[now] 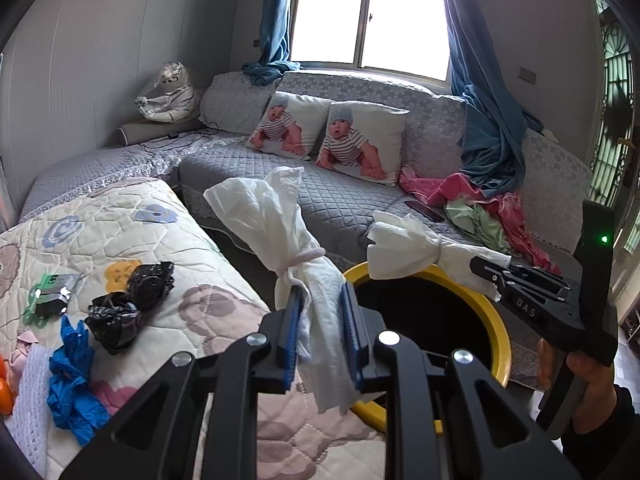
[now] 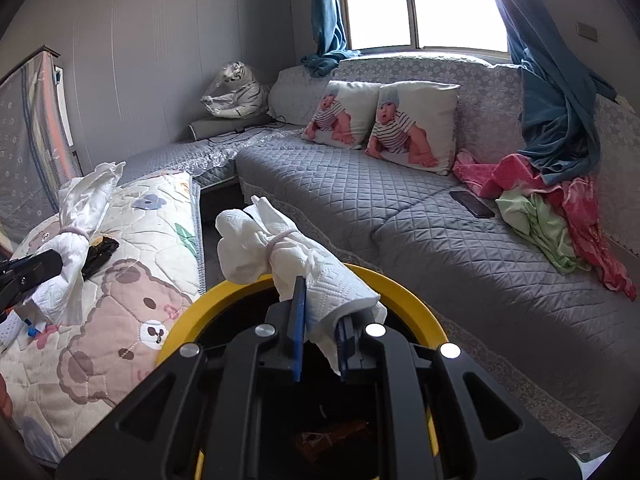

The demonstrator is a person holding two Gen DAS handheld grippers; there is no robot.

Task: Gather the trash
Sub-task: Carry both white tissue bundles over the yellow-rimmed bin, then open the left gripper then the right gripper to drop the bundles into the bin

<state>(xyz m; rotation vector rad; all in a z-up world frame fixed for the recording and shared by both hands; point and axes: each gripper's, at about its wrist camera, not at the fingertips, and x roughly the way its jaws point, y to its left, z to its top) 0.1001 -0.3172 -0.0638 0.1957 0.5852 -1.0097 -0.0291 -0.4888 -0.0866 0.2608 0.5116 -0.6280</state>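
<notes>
My left gripper (image 1: 320, 300) is shut on a white tissue bundle (image 1: 272, 216) tied with a rubber band, held upright beside the yellow-rimmed trash bin (image 1: 496, 320). My right gripper (image 2: 320, 300) is shut on a second tied tissue bundle (image 2: 256, 244) and holds it over the bin's rim (image 2: 208, 296). In the left wrist view the right gripper (image 1: 492, 276) and its bundle (image 1: 404, 244) hang above the bin opening. In the right wrist view the left gripper (image 2: 36, 268) and its bundle (image 2: 80, 216) show at the far left. The bin's inside is dark, with something brown at the bottom.
A patterned quilt (image 1: 120, 220) at the left carries a crumpled black bag (image 1: 128, 304), a blue bag (image 1: 72, 380) and a small green carton (image 1: 52, 292). A grey sofa (image 2: 400, 208) behind holds baby-print pillows (image 1: 328, 136), a phone (image 2: 472, 204) and pink and green cloths (image 2: 552, 208).
</notes>
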